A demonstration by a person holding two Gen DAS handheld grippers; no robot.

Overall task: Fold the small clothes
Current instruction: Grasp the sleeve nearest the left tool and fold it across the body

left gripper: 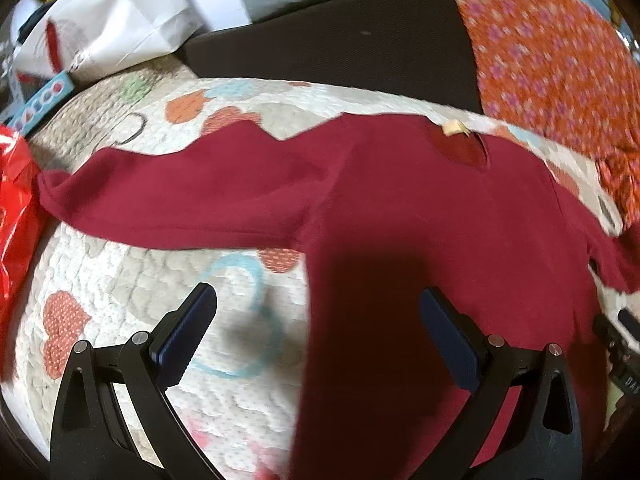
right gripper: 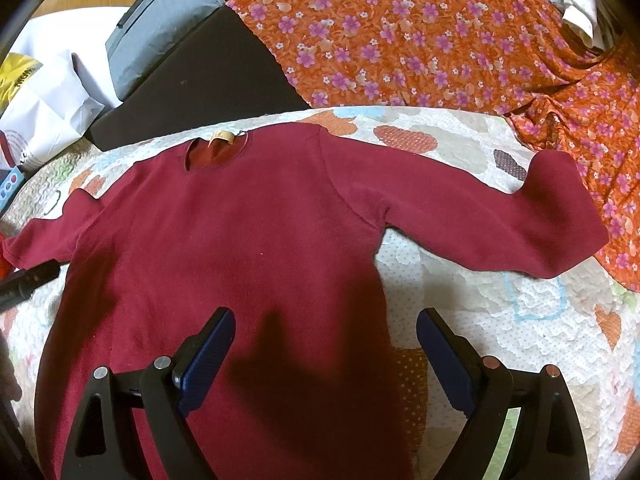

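Note:
A dark red long-sleeved top (left gripper: 420,208) lies flat and spread out on a quilted bed cover (left gripper: 120,280), collar with a tan label (left gripper: 452,128) at the far side, both sleeves stretched sideways. It also shows in the right wrist view (right gripper: 240,232). My left gripper (left gripper: 318,304) is open and empty, above the top's left body edge, below the left sleeve. My right gripper (right gripper: 326,324) is open and empty, above the top's right body edge, below the right sleeve (right gripper: 500,220). The left gripper's tip (right gripper: 28,280) shows at the right view's left edge.
An orange flowered cloth (right gripper: 440,40) lies at the far right. A dark brown cushion (right gripper: 200,88) and a grey one (right gripper: 160,28) lie beyond the collar. White paper bags (left gripper: 120,20), a small blue box (left gripper: 40,104) and a red plastic bag (left gripper: 16,208) sit at the left.

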